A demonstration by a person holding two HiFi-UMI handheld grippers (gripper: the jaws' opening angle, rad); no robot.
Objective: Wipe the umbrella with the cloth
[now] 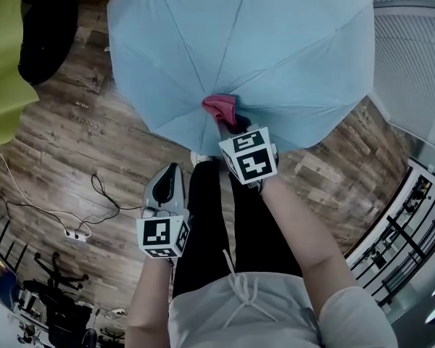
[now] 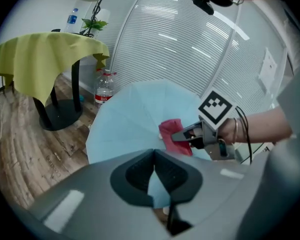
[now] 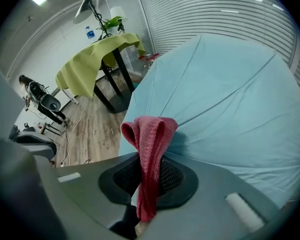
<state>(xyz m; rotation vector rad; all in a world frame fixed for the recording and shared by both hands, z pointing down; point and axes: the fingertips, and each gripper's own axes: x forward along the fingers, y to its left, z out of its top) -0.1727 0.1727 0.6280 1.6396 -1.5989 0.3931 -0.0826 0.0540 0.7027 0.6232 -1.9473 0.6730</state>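
We see the right gripper [image 3: 149, 156] clamped on the pink cloth [image 3: 151, 131], whose folded upper end stands up against the open light-blue umbrella [image 1: 275, 56] near the centre of its canopy. The cloth's lower end drops out of sight behind the jaws. The left gripper [image 2: 154, 153] has its jaws drawn together at the tips. A sliver of light blue shows in the slit behind them, but in the head view this gripper stands apart from the canopy's rim, so we read that sliver as canopy beyond. We cannot see the umbrella's shaft or handle, and the head view cuts off its far edge. The canopy's rim hides part of the wooden floor [image 1: 72, 143]. Behind it stand a table under a yellow-green cover [image 2: 45, 59] and a water bottle [image 2: 104, 86].
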